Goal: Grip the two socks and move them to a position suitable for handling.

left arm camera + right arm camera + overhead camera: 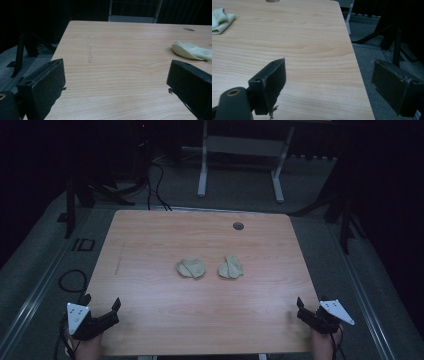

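Two pale cream crumpled cloth pieces lie side by side at the table's middle, the left piece [190, 268] and the right piece [231, 267]. My left gripper [102, 301] rests at the near left corner of the table, open, with nothing between its jaws. In the left gripper view the left gripper [116, 63] stands wide over bare wood, the left cloth piece [191, 50] far off at the right. My right gripper [311, 302] sits at the near right corner, open and empty. In the right gripper view the right gripper [329, 63] straddles the table's right edge, the right cloth piece [220, 20] at top left.
The light wooden table [150, 240] has a round cable hole [238, 225] near its far edge. Grey carpet, loose cables [72, 281] and dark stand legs [70, 205] surround it. A white desk frame [240, 165] stands behind the table.
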A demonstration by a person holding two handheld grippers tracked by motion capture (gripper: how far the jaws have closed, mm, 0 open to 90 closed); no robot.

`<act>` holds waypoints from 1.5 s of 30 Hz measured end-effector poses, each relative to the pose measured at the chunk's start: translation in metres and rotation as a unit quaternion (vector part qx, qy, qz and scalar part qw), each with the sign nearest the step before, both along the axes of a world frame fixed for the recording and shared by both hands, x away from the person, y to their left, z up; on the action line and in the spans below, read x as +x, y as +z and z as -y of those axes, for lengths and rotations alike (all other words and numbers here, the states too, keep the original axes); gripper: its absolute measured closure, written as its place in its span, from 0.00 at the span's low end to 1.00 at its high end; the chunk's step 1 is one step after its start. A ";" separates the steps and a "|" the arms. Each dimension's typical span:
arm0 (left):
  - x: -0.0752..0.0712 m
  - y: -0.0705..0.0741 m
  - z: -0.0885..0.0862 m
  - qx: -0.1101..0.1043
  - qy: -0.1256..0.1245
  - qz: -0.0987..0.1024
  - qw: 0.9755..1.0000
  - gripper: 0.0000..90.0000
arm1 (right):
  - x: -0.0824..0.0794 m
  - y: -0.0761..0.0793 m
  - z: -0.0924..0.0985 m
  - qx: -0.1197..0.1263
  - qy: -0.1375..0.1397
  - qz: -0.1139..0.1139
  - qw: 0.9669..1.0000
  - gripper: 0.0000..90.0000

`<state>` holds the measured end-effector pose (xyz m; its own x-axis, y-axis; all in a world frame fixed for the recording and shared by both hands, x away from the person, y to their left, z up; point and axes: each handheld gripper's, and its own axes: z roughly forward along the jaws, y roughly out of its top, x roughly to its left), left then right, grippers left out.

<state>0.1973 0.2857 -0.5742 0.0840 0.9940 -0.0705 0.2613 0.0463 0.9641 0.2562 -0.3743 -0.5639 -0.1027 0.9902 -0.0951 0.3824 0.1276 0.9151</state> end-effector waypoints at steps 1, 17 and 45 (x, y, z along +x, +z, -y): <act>0.000 0.000 0.000 0.003 0.005 0.001 1.000 0.02 | -0.001 0.000 0.000 0.001 -0.004 0.004 1.000 0.14; 0.002 0.002 0.016 0.020 -0.008 -0.013 1.000 0.02 | 0.010 0.005 0.010 0.043 0.009 -0.059 0.997 0.16; 0.003 0.001 0.019 0.013 -0.021 -0.045 0.999 0.02 | 0.038 0.022 -0.026 0.066 0.153 -0.178 0.970 0.17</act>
<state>0.1999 0.2667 -0.5730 0.1207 0.9912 -0.0546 0.3473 0.0093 0.9377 0.2941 -0.3482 -0.5419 -0.3972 0.9091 0.1257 0.6394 0.1759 0.7485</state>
